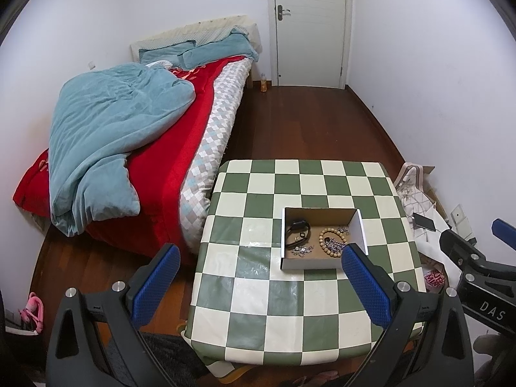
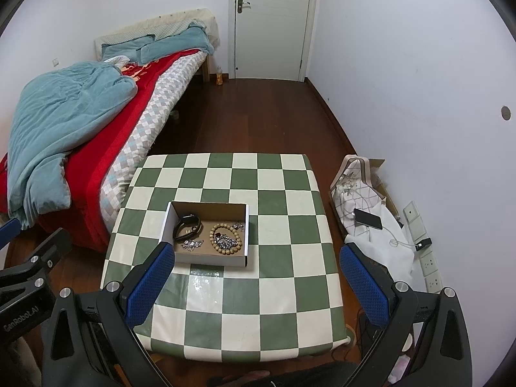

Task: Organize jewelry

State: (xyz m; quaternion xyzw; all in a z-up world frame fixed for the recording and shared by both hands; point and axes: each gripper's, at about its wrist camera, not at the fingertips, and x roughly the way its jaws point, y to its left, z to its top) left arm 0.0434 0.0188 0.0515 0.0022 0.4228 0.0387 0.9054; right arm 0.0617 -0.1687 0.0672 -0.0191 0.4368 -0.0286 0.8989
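Note:
A shallow cardboard box (image 1: 361, 225) (image 2: 246, 225) sits on the green-and-cream checkered table (image 1: 258, 290) (image 2: 274, 290). Inside lie a black smartwatch (image 1: 298, 230) (image 2: 187, 224), a wooden bead bracelet (image 1: 324, 242) (image 2: 214, 240), a silver chain (image 2: 225, 242) inside that ring, and small sparkly pieces (image 1: 301, 250) (image 2: 192, 244). My left gripper (image 1: 258, 253) hovers open above the table's near left, its right finger beside the box's front corner. My right gripper (image 2: 254, 254) is open too, held above the table with nothing between its fingers.
A bed (image 1: 129, 129) (image 2: 80, 122) with a teal quilt and red blanket runs along the left. Wooden floor leads to a white door (image 1: 309, 25) (image 2: 272, 22). To the table's right, a phone (image 2: 367, 218) lies on white cloth by wall sockets (image 2: 429, 262).

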